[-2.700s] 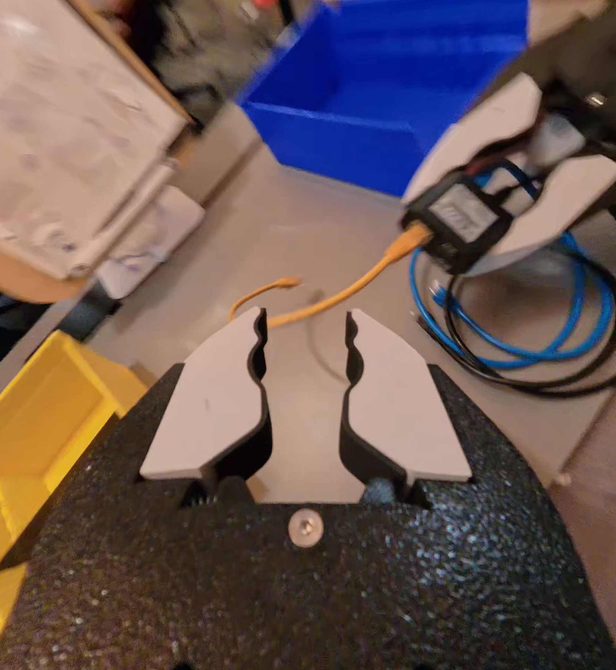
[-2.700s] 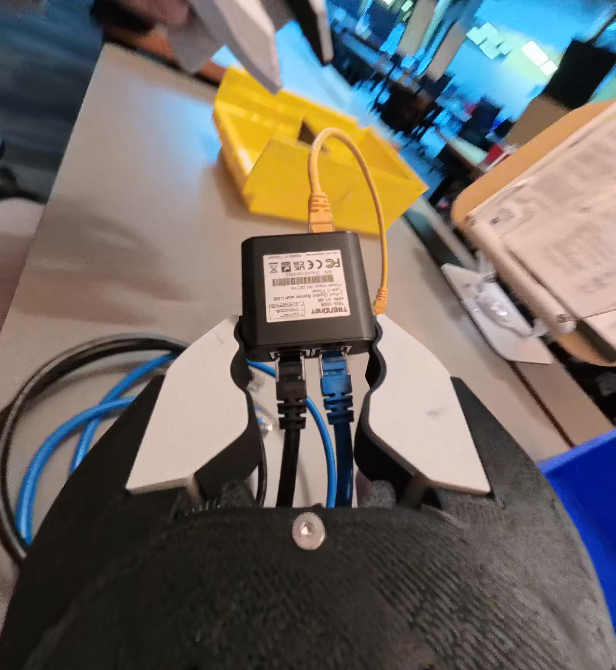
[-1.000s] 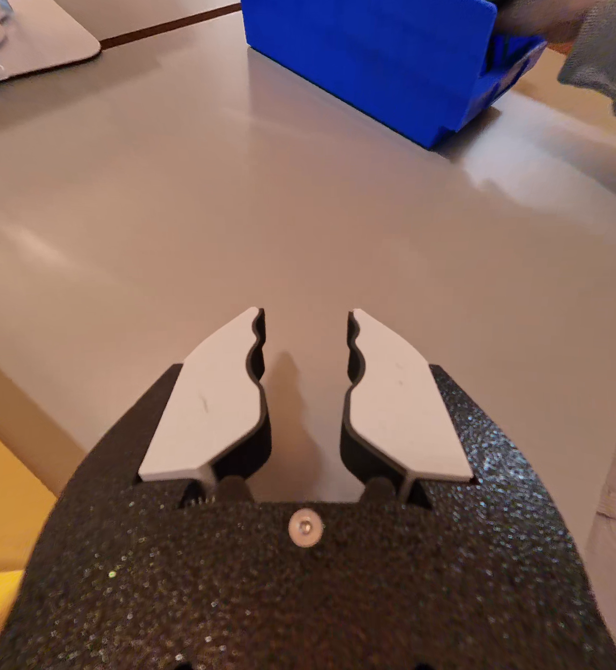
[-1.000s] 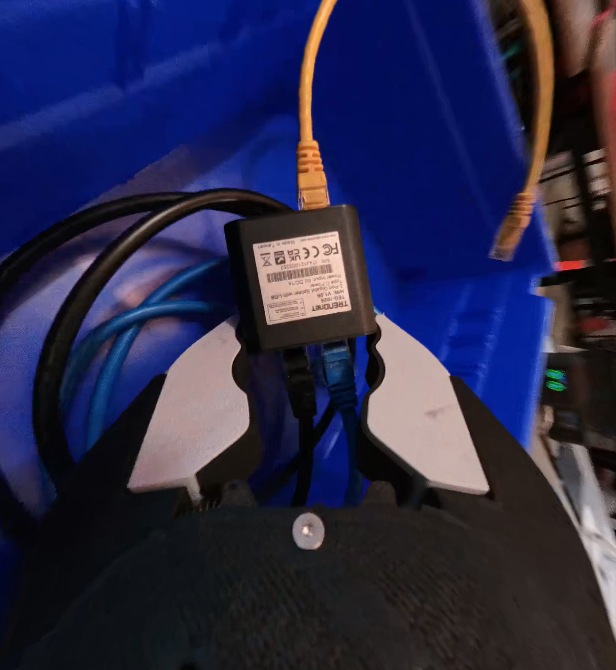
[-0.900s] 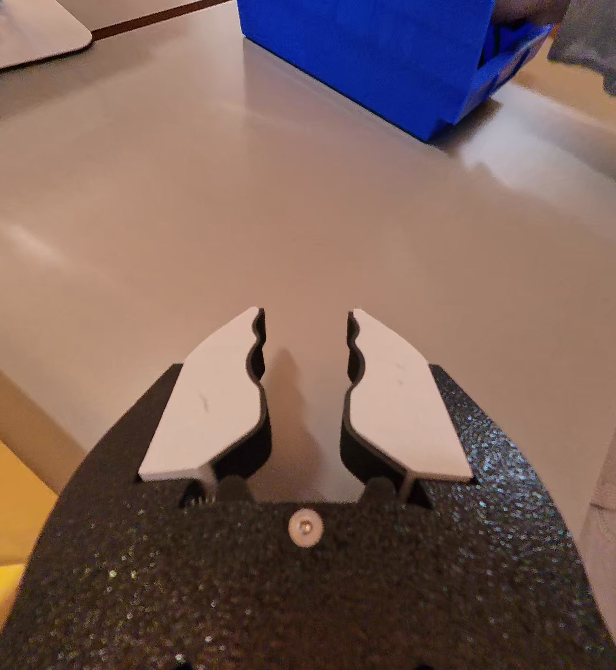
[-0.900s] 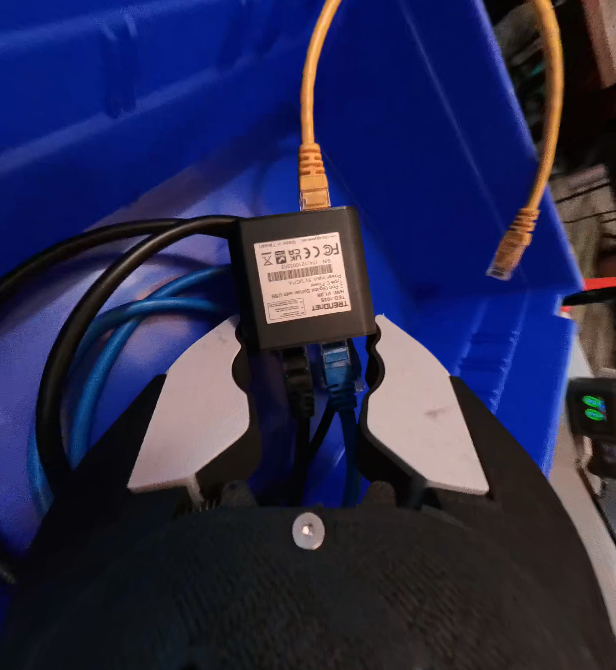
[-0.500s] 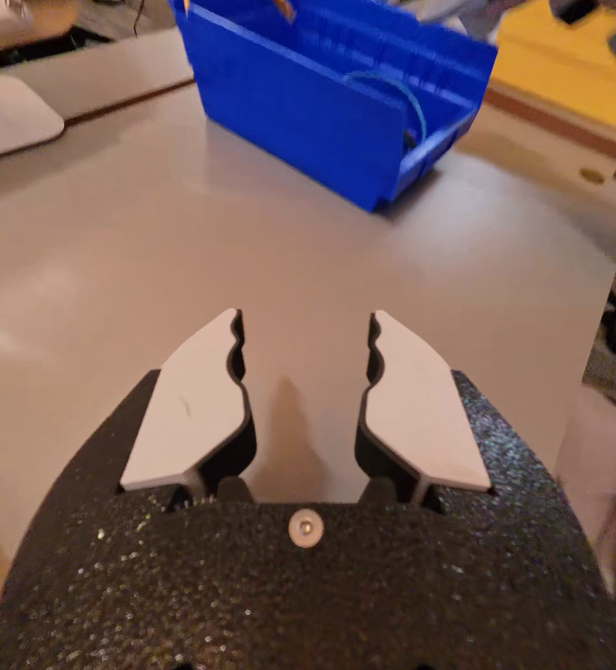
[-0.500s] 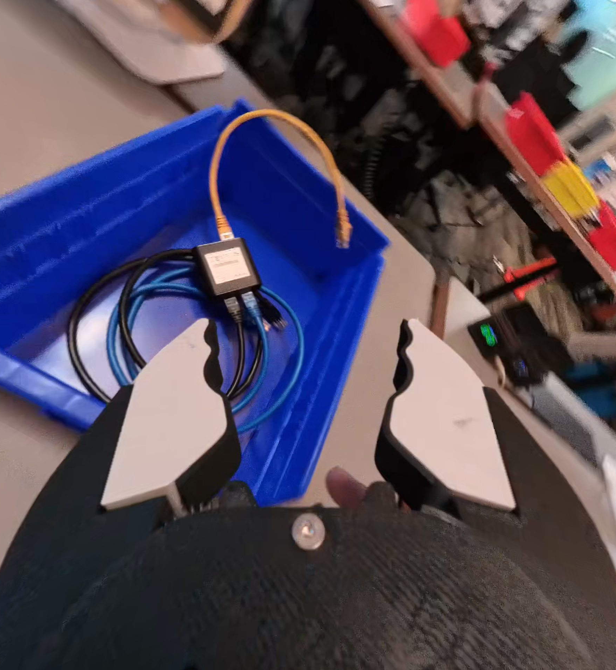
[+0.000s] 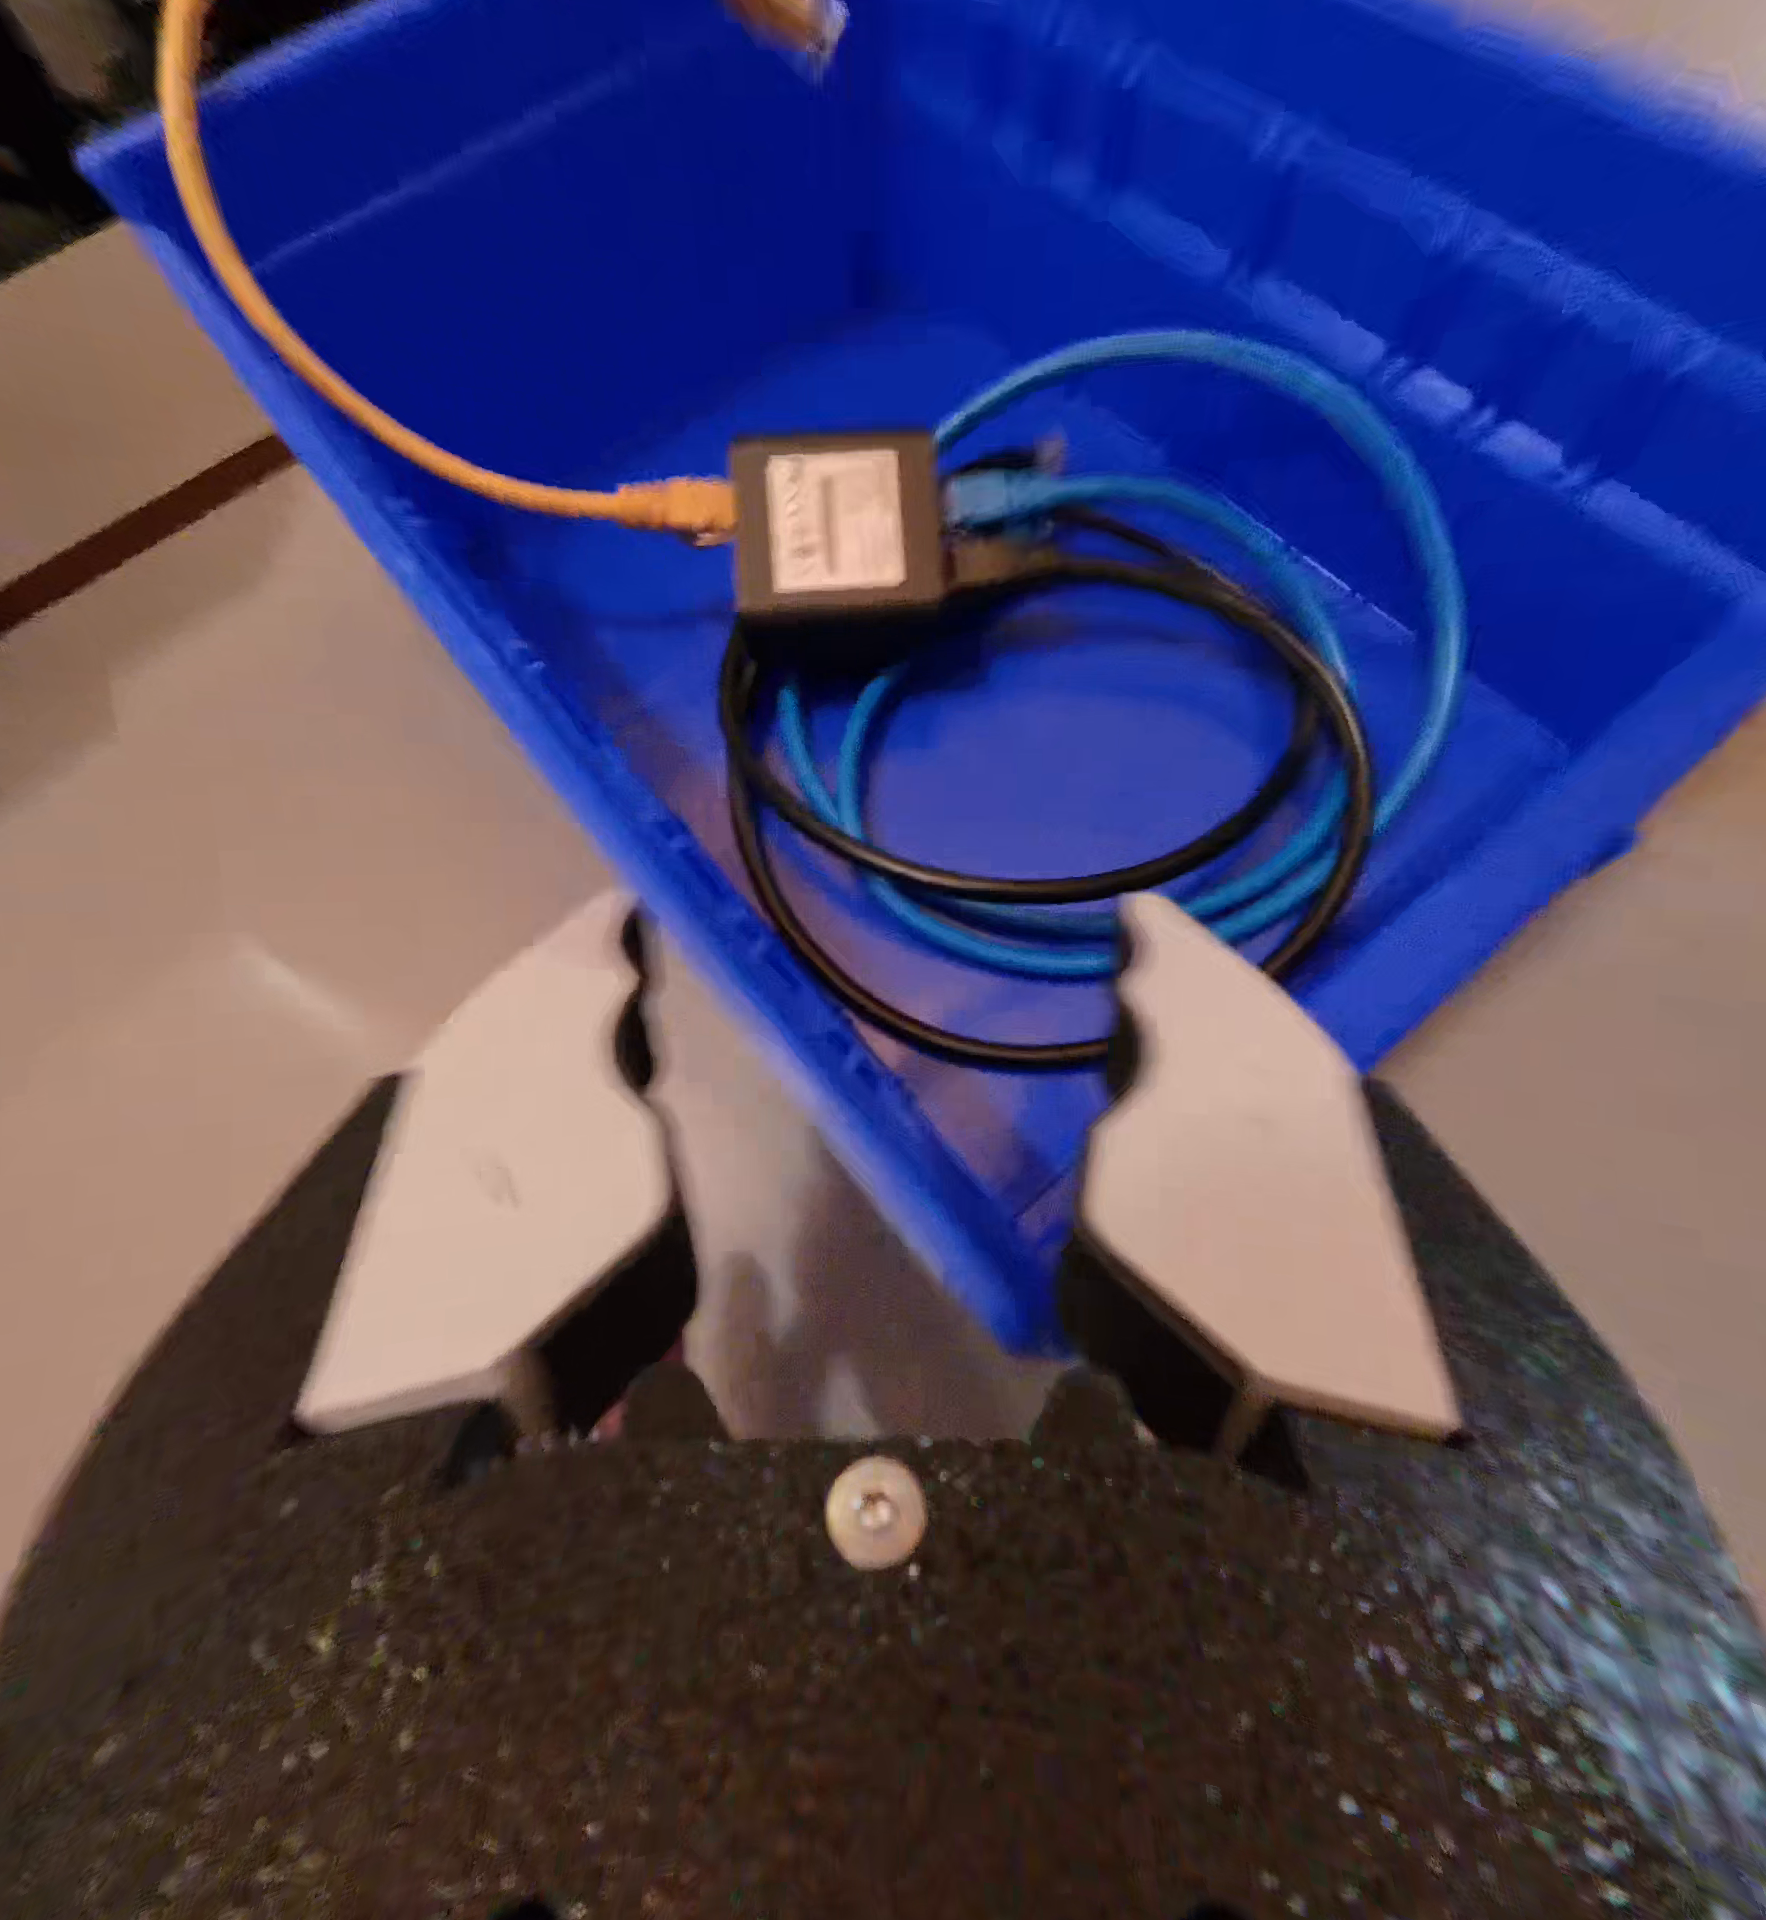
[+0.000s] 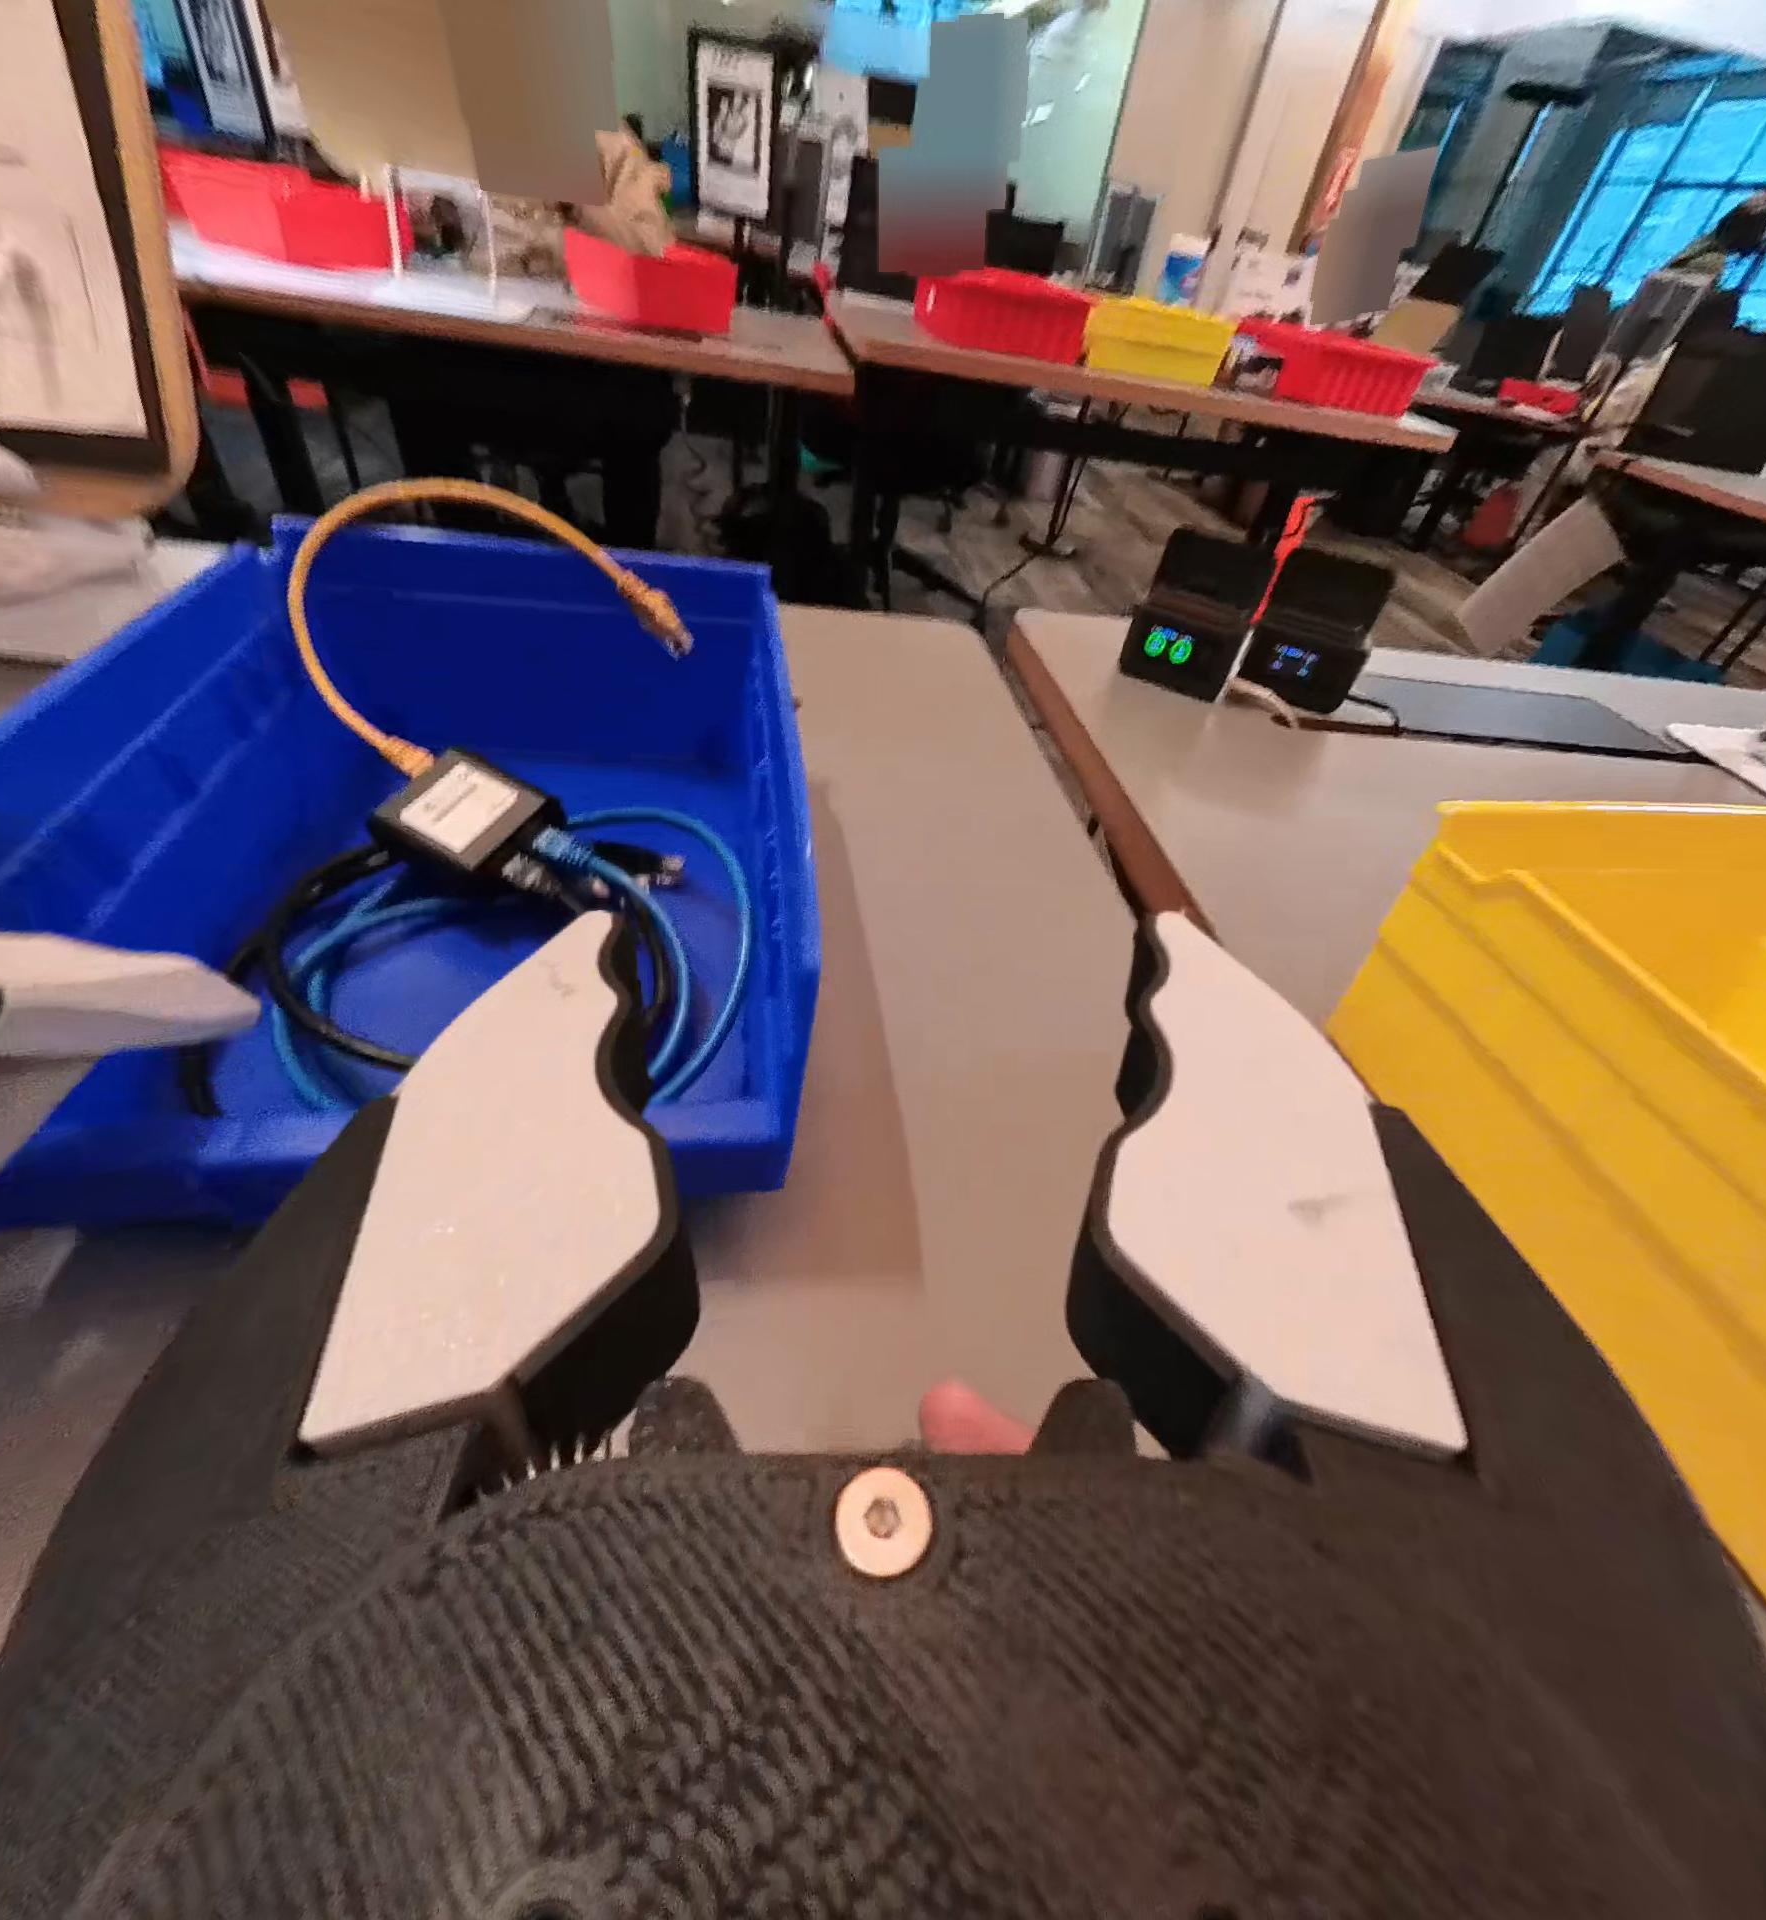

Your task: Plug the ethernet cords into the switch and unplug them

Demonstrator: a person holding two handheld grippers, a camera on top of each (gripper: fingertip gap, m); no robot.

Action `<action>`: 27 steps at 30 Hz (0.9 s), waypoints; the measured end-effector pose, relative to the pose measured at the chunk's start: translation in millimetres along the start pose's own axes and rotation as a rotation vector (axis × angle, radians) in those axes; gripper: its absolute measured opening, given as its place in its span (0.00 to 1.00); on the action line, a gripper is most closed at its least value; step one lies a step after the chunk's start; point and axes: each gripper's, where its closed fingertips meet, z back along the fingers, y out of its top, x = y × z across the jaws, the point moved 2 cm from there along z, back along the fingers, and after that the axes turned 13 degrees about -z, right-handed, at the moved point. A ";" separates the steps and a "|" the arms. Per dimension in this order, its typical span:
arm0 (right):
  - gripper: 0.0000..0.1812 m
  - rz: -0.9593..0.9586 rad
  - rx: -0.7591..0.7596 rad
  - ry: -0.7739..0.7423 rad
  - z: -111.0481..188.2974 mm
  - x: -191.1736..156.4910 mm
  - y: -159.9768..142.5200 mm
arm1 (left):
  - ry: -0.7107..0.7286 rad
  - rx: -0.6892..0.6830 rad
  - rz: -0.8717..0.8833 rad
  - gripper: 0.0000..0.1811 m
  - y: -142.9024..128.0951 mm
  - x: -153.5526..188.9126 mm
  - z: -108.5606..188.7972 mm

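Observation:
The black switch (image 9: 837, 530) lies in the blue bin (image 9: 546, 665) with an orange cord (image 9: 266, 281), a blue cord (image 9: 1419, 582) and a black cord (image 9: 962, 883) plugged in. My left gripper (image 9: 874, 935) is open and empty at the bin's near wall. In the right wrist view the switch (image 10: 463, 810), the orange cord (image 10: 339, 561), the blue cord (image 10: 733, 935) and the black cord (image 10: 281, 987) show in the bin (image 10: 785, 935). My right gripper (image 10: 874, 945) is open and empty over the table, right of the bin. The left gripper's finger (image 10: 79, 1003) shows at the left edge.
A stack of yellow bins (image 10: 1637, 1039) stands right of my right gripper. Two small black devices with lit screens (image 10: 1253, 634) sit on the neighbouring table. A leaning board with paper (image 10: 27, 239) is at the far left. Red and yellow bins (image 10: 1149, 332) sit on far tables. The switch (image 10: 463, 810) is about 11 cm from my left fingertips. Seen from the left wrist view (image 9: 839, 528) as well.
My right gripper let go of the switch in the blue bin, opened and drew back over the table. My left gripper opened wider and moved up to the bin.

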 end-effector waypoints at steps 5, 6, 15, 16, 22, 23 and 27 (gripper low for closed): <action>0.50 0.022 -0.043 0.026 -5.1 -14.0 -7.8 | 0.069 0.025 0.018 0.22 -3.6 -32.6 -3.2; 0.50 0.018 -0.037 0.040 -5.3 -18.1 -6.7 | 0.103 0.025 0.004 0.17 -7.9 -43.6 -0.9; 0.49 0.052 -0.023 0.138 -2.8 -50.8 -0.1 | 0.042 0.073 0.081 0.04 -64.1 -100.1 45.9; 0.48 0.050 -0.016 0.153 -2.3 -54.6 1.2 | 0.009 0.084 0.154 0.03 -70.8 -103.6 52.5; 0.48 0.003 -0.014 0.203 -2.1 -68.4 0.9 | -0.073 0.179 0.408 0.02 -97.6 -129.7 101.8; 0.47 0.010 -0.021 0.207 -2.3 -71.4 -0.3 | -0.068 0.206 0.403 0.02 -99.1 -135.7 112.4; 0.48 0.009 -0.038 0.266 -2.0 -98.4 -5.4 | -0.016 0.281 0.412 0.02 -105.3 -162.8 168.9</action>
